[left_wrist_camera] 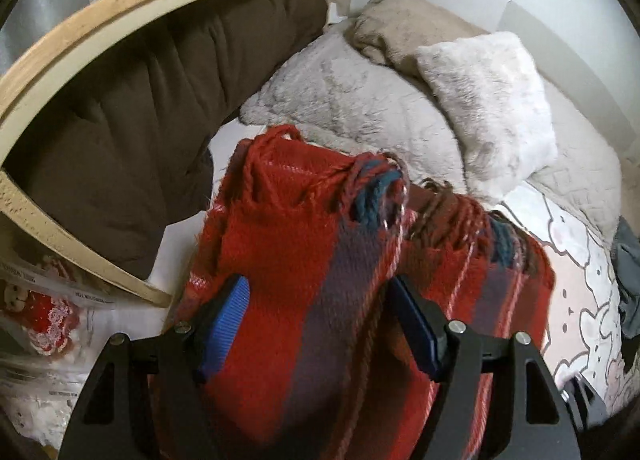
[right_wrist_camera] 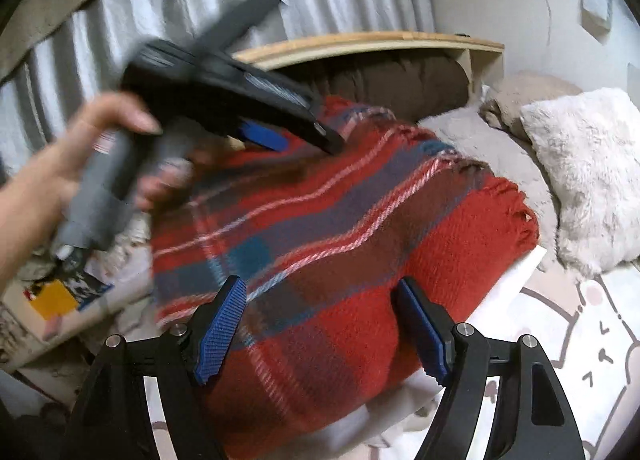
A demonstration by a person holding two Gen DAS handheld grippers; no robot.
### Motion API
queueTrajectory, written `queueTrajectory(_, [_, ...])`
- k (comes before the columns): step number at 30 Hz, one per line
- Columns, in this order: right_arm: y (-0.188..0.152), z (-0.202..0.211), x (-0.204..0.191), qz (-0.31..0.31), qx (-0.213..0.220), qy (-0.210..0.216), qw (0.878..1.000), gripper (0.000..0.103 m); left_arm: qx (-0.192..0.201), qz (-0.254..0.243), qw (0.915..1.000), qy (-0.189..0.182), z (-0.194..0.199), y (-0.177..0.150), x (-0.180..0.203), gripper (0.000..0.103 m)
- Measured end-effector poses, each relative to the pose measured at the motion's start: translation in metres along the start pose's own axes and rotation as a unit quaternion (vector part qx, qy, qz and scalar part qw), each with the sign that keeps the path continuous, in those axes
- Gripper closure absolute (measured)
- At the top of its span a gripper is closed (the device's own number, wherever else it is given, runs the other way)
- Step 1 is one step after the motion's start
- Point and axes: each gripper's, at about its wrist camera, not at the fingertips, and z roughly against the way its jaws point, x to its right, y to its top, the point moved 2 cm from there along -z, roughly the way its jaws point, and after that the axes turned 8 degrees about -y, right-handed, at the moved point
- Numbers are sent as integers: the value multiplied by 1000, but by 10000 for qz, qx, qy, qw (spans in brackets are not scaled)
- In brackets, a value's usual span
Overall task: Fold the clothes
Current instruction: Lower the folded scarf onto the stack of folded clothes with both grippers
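My left tongs (left_wrist_camera: pixel 316 324) and right tongs (right_wrist_camera: pixel 320 332) both gape, gripping nothing. The folded scarf (right_wrist_camera: pixel 340 227) lies on the bed (right_wrist_camera: pixel 580 340), dead ahead at twelve o'clock, long axis running toward its two o'clock fringe. Left sits nearer the fringe.

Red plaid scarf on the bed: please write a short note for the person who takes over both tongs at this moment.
Left tongs: open, over the red plaid scarf, not pinching it.
Right tongs: open, over the near end of the scarf, nothing gripped.
Left hand holds its tool above the far side.
Scarf: bunched in layers on the bed cover, fringe toward the white fluffy pillow.
Done: a rough fold seems made and released.
Left: probably smooth it and fold again.
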Motion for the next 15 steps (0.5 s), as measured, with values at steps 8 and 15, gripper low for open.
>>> queueTrajectory(8, [-2,36,6,-306,198,109,9993,26,-432,35,9968,669,-35,9,-1,28])
queueTrajectory(15, [-30,60,24,-901,305,14,9955,26,-205,190,9985,476,-12,6,1,28])
